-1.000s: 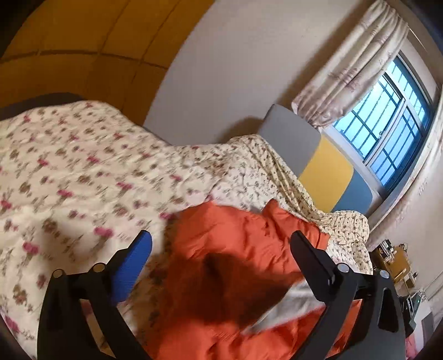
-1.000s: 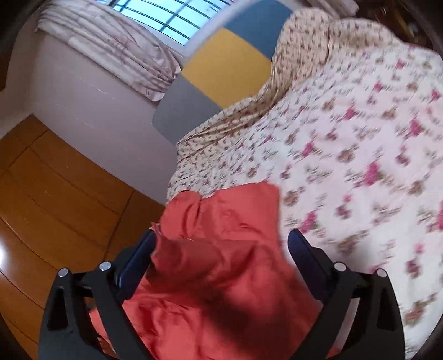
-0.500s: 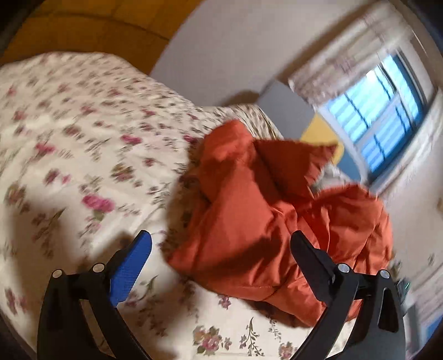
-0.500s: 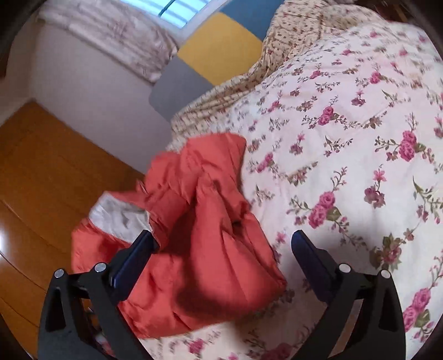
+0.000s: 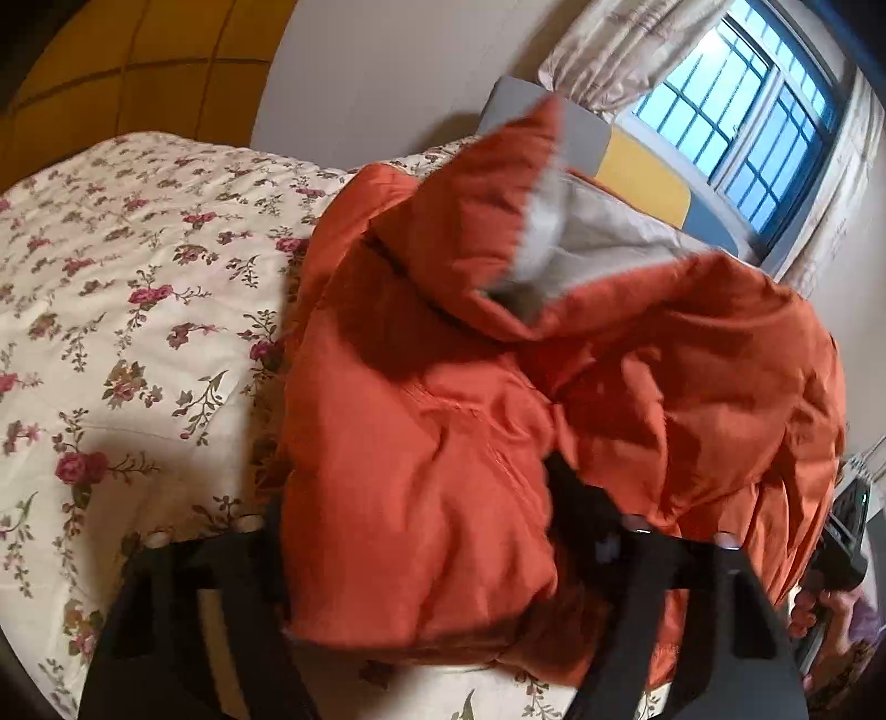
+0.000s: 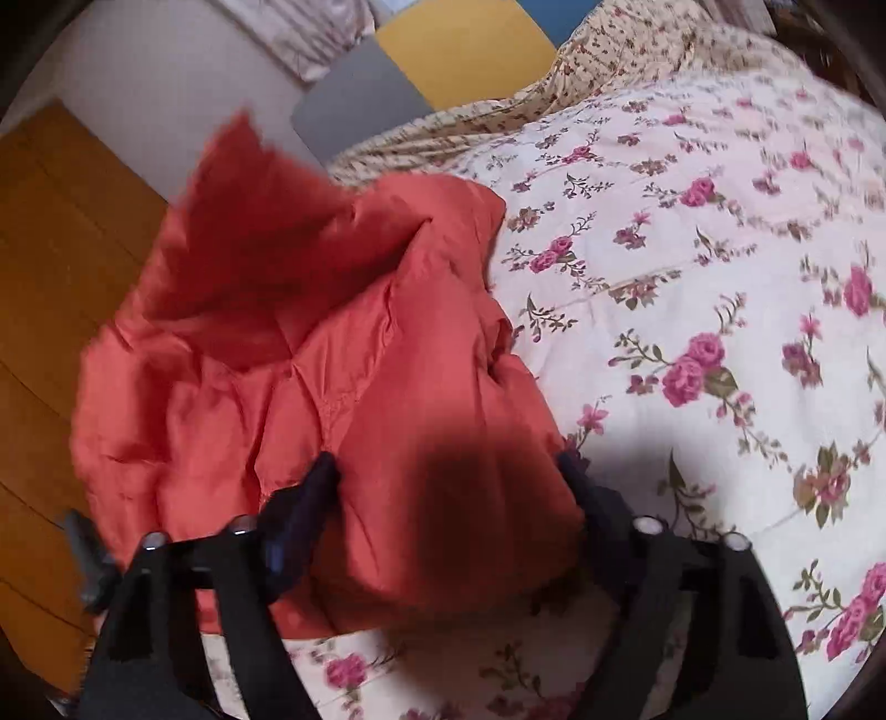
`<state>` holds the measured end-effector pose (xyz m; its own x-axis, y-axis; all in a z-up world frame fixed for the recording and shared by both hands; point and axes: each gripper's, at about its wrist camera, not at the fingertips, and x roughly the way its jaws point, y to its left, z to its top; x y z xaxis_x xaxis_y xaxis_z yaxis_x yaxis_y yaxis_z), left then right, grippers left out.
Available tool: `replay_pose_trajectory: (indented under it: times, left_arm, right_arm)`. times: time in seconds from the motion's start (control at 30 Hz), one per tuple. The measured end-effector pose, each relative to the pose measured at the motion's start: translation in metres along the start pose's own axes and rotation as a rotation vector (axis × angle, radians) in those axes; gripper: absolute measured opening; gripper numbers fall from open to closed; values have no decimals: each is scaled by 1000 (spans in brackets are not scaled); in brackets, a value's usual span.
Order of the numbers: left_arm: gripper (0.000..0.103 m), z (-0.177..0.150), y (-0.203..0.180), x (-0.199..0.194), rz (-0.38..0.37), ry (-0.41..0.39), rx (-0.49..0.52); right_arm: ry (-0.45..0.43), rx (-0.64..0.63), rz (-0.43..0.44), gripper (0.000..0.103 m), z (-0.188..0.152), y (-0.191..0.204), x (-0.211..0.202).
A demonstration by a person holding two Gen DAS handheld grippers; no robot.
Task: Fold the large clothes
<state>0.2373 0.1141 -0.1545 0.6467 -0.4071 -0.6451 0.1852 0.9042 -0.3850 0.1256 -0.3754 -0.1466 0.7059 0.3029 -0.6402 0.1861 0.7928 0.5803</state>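
Bunching on the flowered bed [image 5: 111,310], the orange jacket [image 5: 443,421] lay crumpled near the headboard [image 6: 459,50]. My left hand-held gripper [image 5: 412,531] and right hand-held gripper [image 6: 448,498] each sat spread, a jacket fold between their fingers.

Jacket [image 5: 421,443] cloth slightly glossy, lining [image 5: 598,243] perhaps matt.

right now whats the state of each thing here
orange jacket: crumpled on the bed, unfolded, grey lining showing
left gripper: fingers apart, jacket fabric bunched between them
right gripper: fingers apart, jacket fabric between them
floral quilt: spread flat
curtain: drawn aside
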Motion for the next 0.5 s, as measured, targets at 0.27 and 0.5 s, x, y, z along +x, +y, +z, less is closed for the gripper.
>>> replay_pose_trajectory:
  times: [0.27, 0.5]
  left_arm:
    - [35, -15, -10, -18, 4, 28, 57]
    - [33, -35, -11, -39, -28, 33, 52]
  right_arm:
    - [28, -74, -30, 33, -15, 9, -13]
    - [33, -76, -31, 33, -29, 8, -33]
